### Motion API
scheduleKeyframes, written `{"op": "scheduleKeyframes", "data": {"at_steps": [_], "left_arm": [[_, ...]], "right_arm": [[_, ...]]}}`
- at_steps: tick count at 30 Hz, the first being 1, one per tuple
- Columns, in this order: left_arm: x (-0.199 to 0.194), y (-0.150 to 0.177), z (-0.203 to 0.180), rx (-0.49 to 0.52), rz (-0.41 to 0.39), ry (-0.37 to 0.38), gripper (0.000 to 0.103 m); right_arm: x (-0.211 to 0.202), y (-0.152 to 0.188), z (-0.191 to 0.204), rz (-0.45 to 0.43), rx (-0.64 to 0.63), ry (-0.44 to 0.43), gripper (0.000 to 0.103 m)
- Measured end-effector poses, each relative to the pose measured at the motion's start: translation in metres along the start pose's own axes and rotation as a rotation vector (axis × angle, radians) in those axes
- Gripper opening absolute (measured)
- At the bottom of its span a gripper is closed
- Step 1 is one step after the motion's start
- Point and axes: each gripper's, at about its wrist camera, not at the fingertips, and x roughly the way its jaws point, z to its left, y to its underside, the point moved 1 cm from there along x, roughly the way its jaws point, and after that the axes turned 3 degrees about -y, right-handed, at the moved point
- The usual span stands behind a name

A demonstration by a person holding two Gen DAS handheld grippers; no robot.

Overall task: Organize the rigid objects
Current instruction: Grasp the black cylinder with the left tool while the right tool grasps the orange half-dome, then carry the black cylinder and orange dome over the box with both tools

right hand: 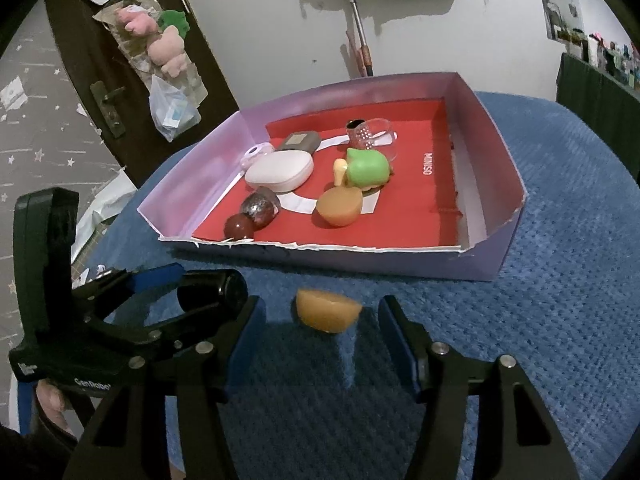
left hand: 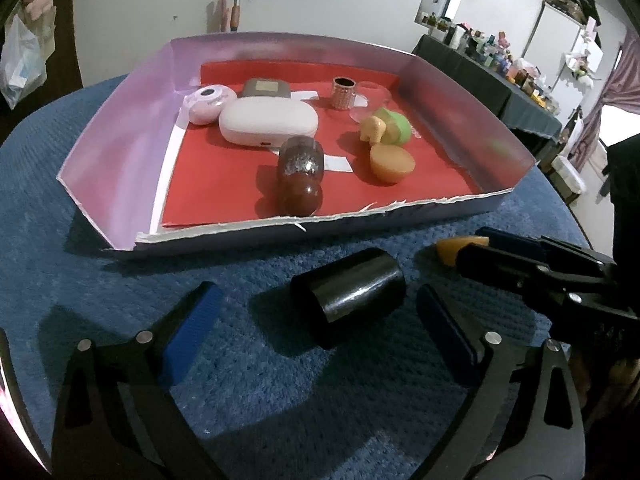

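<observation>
Your left gripper (left hand: 316,320) stands wide open over the blue textured mat (left hand: 280,400), its blue-padded fingers (left hand: 192,328) set on either side of a black cylinder (left hand: 348,294) that lies on its side between them. Neither pad touches it; there is mat showing on both sides.

Your right gripper (right hand: 320,340) has its jaws at a middling width, with a small orange dome-shaped piece (right hand: 327,310) lying on the mat between the fingertips. The pads flank it closely, yet a gap shows on each side, so nothing is gripped (in the left wrist view the right gripper's tip hides most of that piece, and only a yellow-orange corner shows).

Just beyond both grippers sits the shallow tray (left hand: 120,152), lilac-walled with a red floor and a torn near edge. Inside it lie:
- a white oval case (left hand: 268,120) near the middle, with a pink round item (left hand: 206,102) and a grey flat box (left hand: 266,88) just behind it;
- a dark brown glittered bottle (left hand: 300,176) on its side toward the near edge;
- a second orange dome piece (left hand: 390,162) near the bottle, and a green and cream toy (left hand: 386,126) just behind that;
- a small studded ring-shaped holder (left hand: 344,94) beside a clear cup (left hand: 370,98) at the back.

The two grippers sit close together, the left one's frame (right hand: 80,320) filling the left of the right wrist view.
</observation>
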Motion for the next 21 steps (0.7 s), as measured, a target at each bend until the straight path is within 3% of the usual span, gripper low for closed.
{"op": "scheduleKeyframes", "data": {"at_steps": [6, 11, 16, 21], "left_arm": [[0.001, 0.0, -0.002, 0.009, 0.0, 0.005, 0.098], [0.002, -0.001, -0.003, 0.02, -0.001, 0.006, 0.089], [0.002, -0.002, -0.005, 0.038, -0.006, 0.012, 0.068], [0.0, -0.001, -0.006, 0.038, -0.008, 0.033, 0.053]], "right_arm": [[0.009, -0.002, -0.002, 0.02, 0.025, -0.025, 0.05], [0.017, -0.003, -0.001, 0.038, 0.028, -0.032, 0.044], [0.018, -0.003, -0.003, 0.041, 0.041, -0.04, 0.04], [0.016, -0.002, -0.004, 0.035, 0.044, -0.045, 0.04]]}}
